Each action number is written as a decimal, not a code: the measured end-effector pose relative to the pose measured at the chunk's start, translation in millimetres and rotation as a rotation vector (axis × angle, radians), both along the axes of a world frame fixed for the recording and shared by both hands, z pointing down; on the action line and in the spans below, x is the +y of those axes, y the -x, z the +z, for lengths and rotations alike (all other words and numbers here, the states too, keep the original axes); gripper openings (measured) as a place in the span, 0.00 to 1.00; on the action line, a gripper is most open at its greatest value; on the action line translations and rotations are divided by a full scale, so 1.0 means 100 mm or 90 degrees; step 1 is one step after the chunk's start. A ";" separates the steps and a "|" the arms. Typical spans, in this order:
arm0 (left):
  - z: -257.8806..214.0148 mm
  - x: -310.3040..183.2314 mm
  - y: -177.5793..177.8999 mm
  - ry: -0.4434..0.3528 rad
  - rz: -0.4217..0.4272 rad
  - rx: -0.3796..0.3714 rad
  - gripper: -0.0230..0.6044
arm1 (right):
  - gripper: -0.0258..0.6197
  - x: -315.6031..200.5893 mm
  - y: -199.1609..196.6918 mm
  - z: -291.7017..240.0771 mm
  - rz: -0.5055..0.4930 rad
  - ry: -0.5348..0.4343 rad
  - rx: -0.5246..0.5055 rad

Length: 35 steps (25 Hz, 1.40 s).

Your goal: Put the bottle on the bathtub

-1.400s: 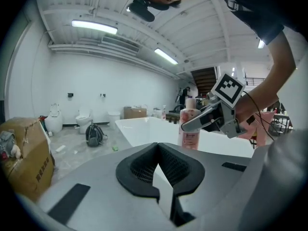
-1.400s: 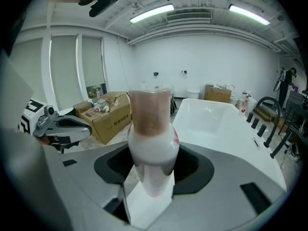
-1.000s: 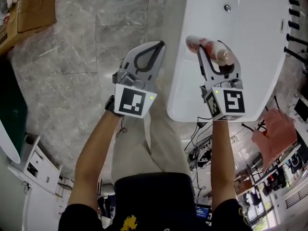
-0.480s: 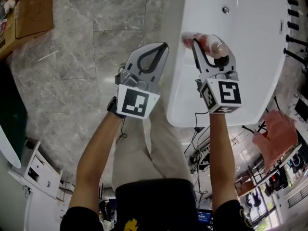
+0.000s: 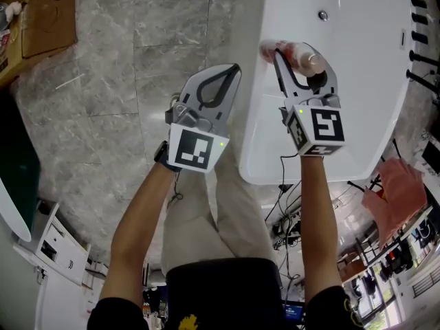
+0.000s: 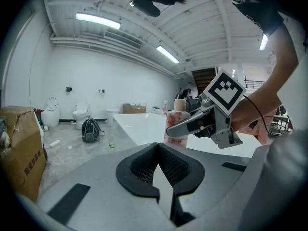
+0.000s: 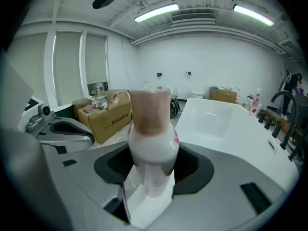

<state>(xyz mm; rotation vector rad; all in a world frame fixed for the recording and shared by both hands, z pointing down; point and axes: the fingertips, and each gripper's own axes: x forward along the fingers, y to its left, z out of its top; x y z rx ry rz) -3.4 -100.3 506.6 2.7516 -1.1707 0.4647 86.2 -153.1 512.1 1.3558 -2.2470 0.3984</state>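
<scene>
A white bottle with pink print and a tan cap (image 5: 294, 55) lies crosswise in my right gripper (image 5: 300, 60), which is shut on it. It hangs over the left rim of the white bathtub (image 5: 364, 81); I cannot tell whether it touches. In the right gripper view the bottle (image 7: 150, 129) stands between the jaws of the right gripper (image 7: 149, 174), with the bathtub (image 7: 216, 119) beyond. My left gripper (image 5: 234, 69) is shut and empty over the floor, left of the tub. In the left gripper view the left gripper's (image 6: 158, 150) jaws are together, and the bottle (image 6: 177, 124) shows ahead.
Grey marble floor lies left of the tub. A cardboard box (image 5: 48, 12) sits at the far left. Black taps (image 5: 419, 19) line the tub's right side, and its drain (image 5: 323, 15) is near the top. Toilets (image 6: 79, 113) and a backpack (image 6: 90, 130) stand farther off.
My right gripper has carried the bottle slightly left and away from me, along the tub's left rim. The left gripper has shifted a little to the right.
</scene>
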 end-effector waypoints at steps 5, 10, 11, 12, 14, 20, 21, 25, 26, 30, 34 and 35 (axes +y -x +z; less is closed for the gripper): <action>0.02 -0.01 0.01 0.004 -0.002 0.003 0.07 | 0.39 -0.06 0.05 0.03 -0.011 -0.009 0.003; 0.04 -0.01 0.00 0.007 0.001 0.003 0.07 | 0.39 -0.08 0.10 0.01 -0.018 -0.025 0.005; 0.05 0.00 -0.01 0.009 0.001 0.004 0.07 | 0.39 -0.08 0.10 0.01 -0.016 -0.028 0.004; 0.06 0.00 -0.01 0.011 0.001 0.005 0.07 | 0.39 -0.10 0.10 0.00 -0.012 -0.032 0.003; 0.07 -0.01 -0.02 0.011 0.001 0.006 0.07 | 0.39 -0.13 0.12 -0.01 -0.014 -0.042 -0.001; 0.08 0.01 -0.04 0.012 0.006 0.004 0.07 | 0.39 -0.14 0.14 0.00 -0.024 -0.051 -0.002; 0.08 0.02 -0.05 0.014 0.007 0.005 0.07 | 0.39 -0.13 0.13 0.01 -0.021 -0.044 0.000; 0.11 0.03 -0.07 0.018 0.011 0.006 0.07 | 0.40 -0.13 0.14 0.01 -0.025 -0.045 0.000; 0.11 0.03 -0.07 0.018 0.013 0.006 0.07 | 0.40 -0.14 0.16 0.00 -0.030 -0.052 -0.002; 0.11 0.02 -0.08 0.019 0.016 0.007 0.07 | 0.40 -0.15 0.19 -0.01 -0.035 -0.057 -0.003; 0.11 0.02 -0.08 0.019 0.017 0.007 0.07 | 0.40 -0.15 0.16 0.01 -0.011 -0.034 0.015; 0.11 0.02 -0.08 0.019 0.017 0.008 0.07 | 0.40 -0.15 0.16 0.01 -0.012 -0.033 0.019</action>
